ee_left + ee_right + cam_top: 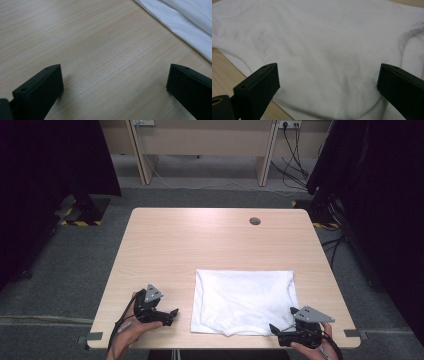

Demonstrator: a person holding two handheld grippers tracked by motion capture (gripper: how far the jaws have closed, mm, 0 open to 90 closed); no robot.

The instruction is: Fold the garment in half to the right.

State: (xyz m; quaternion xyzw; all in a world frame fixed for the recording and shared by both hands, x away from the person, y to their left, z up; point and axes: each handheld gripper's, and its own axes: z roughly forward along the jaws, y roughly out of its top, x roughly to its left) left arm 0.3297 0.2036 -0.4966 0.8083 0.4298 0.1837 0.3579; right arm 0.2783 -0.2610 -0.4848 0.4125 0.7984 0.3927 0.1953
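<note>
A folded white garment [243, 301] lies flat on the near right part of the wooden table [200, 245]. My left gripper [172, 315] rests on bare wood just left of the garment's near left corner, jaws wide open over the tabletop [112, 75], with the white garment [185, 22] at the upper right of its view. At the garment's near right corner sits my right gripper [274, 330], open, its jaws spread above the white garment [324, 50] with nothing between them.
A round cable hole [255, 221] sits near the table's far edge. Dark curtains [45, 170] hang on both sides, and cables [295, 160] trail on the grey floor behind the table. Bare tabletop stretches across the far half and the left side.
</note>
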